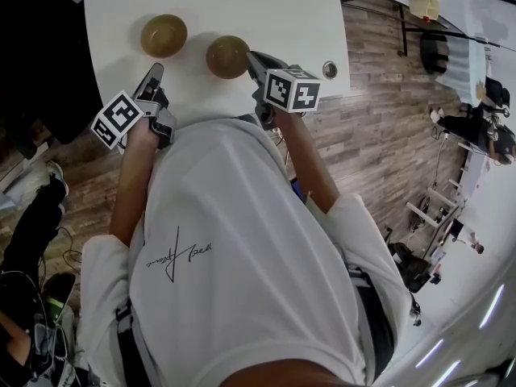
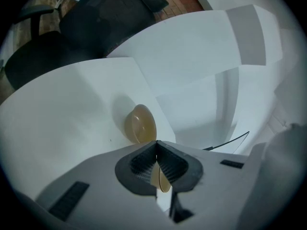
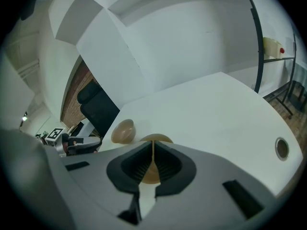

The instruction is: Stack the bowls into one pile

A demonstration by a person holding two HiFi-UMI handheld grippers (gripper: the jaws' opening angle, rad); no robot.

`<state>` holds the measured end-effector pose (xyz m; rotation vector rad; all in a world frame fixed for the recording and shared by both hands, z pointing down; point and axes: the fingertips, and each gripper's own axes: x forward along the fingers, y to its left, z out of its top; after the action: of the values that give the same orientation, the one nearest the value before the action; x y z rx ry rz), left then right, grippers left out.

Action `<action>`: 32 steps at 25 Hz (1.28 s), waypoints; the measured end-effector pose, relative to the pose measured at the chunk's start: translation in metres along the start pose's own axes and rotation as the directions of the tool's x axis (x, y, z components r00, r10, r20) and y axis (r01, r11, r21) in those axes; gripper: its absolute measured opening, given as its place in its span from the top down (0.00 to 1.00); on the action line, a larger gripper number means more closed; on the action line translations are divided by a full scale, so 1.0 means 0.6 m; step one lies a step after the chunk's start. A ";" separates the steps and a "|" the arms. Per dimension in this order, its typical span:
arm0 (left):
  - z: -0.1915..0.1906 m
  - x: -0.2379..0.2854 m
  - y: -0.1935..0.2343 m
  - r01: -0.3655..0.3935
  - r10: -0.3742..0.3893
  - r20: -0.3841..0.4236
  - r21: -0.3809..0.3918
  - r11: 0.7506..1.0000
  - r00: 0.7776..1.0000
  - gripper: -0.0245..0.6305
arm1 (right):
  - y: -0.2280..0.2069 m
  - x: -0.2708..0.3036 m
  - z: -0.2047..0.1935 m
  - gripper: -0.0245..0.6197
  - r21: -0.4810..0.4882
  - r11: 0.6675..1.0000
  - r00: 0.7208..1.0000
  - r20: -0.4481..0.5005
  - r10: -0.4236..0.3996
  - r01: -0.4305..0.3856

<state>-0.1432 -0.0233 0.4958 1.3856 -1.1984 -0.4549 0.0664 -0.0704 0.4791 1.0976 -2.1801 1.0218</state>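
Two tan bowls sit upright and side by side on the white table [image 1: 242, 6]: the left bowl [image 1: 164, 35] and the right bowl [image 1: 227, 56]. My right gripper [image 1: 252, 58] is at the right bowl's near right rim. In the right gripper view its jaws [image 3: 153, 143] are closed on that rim, with the bowl [image 3: 154, 172] showing under them and the left bowl [image 3: 123, 131] beyond. My left gripper [image 1: 155, 71] hovers just short of the left bowl, rolled on its side. Its jaws [image 2: 156, 142] are shut and hold nothing, and a bowl [image 2: 140, 123] lies ahead of them.
A round cable hole [image 1: 329, 69] sits near the table's right front corner. A black chair [image 2: 96, 23] stands past the table's far left side. My torso hides the table's near edge, and wood floor [image 1: 379, 95] lies to the right.
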 end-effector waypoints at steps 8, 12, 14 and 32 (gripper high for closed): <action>-0.004 0.006 0.035 -0.026 0.026 -0.001 -0.120 0.992 1.000 0.95 | -0.004 0.006 0.000 0.93 0.009 1.000 1.000 -0.006 -0.006 0.006; -0.005 0.007 0.046 -0.042 0.042 -0.005 -0.139 0.989 0.999 0.95 | -0.001 0.010 -0.005 0.93 0.016 1.000 1.000 -0.011 -0.006 0.006; -0.005 0.009 0.047 -0.037 0.037 -0.007 -0.141 0.989 0.999 0.95 | -0.002 0.013 -0.009 0.93 0.023 1.000 1.000 -0.017 -0.006 0.007; -0.006 0.026 0.050 -0.020 0.015 -0.022 -0.219 0.976 1.000 0.86 | -0.005 0.030 -0.019 0.93 0.059 0.998 0.999 -0.048 -0.008 0.011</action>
<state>-0.1454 -0.0278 0.5295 1.1866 -1.1084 -0.5430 0.0595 -0.0710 0.4996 1.0978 -2.1173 1.1031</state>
